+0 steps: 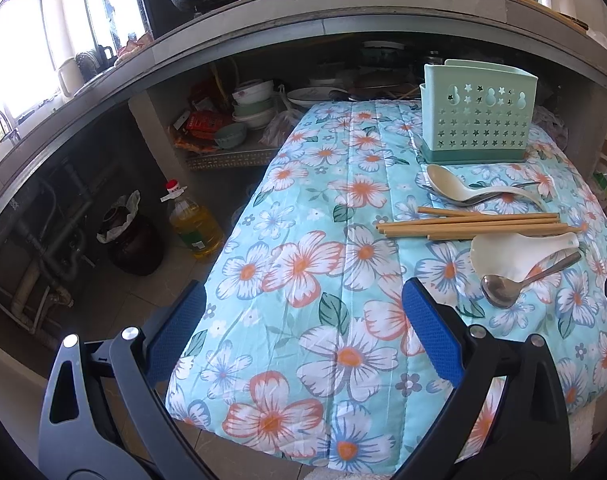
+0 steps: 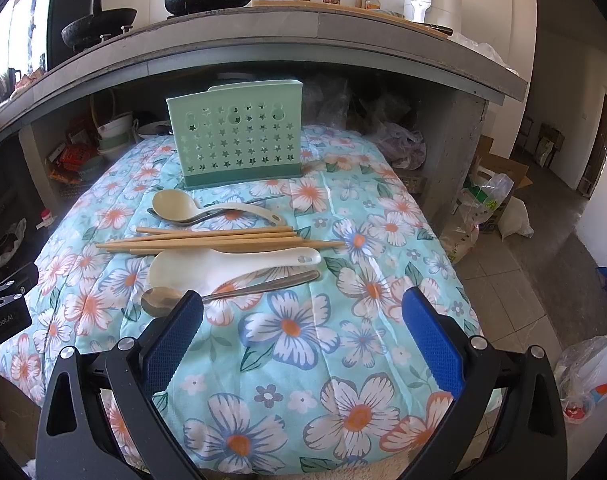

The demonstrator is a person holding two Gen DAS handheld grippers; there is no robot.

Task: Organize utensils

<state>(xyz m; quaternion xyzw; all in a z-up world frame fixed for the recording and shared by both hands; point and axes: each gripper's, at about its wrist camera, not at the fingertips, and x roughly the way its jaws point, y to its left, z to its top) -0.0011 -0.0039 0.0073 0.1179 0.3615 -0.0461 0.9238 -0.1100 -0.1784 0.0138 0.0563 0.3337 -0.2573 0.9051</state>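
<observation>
A mint green perforated utensil holder (image 1: 478,110) (image 2: 236,138) stands upright at the far end of the floral cloth. In front of it lie a cream ladle (image 1: 447,182) (image 2: 173,204) over a metal spoon, several wooden chopsticks (image 1: 471,224) (image 2: 215,240), a white rice paddle (image 1: 503,252) (image 2: 207,266) and a steel spoon (image 1: 501,290) (image 2: 157,300). My left gripper (image 1: 303,336) is open, hovering over the cloth to the left of the utensils. My right gripper (image 2: 303,336) is open, just short of the steel spoon, whose bowl sits by its left finger.
The floral cloth (image 1: 303,264) (image 2: 303,360) covers a raised surface under a counter (image 2: 263,36) with pots and bottles. An oil bottle (image 1: 193,220) and a dark bin stand on the floor at the left. Bags (image 2: 483,208) lie at the right. The left gripper's body (image 2: 3,308) shows at the left edge.
</observation>
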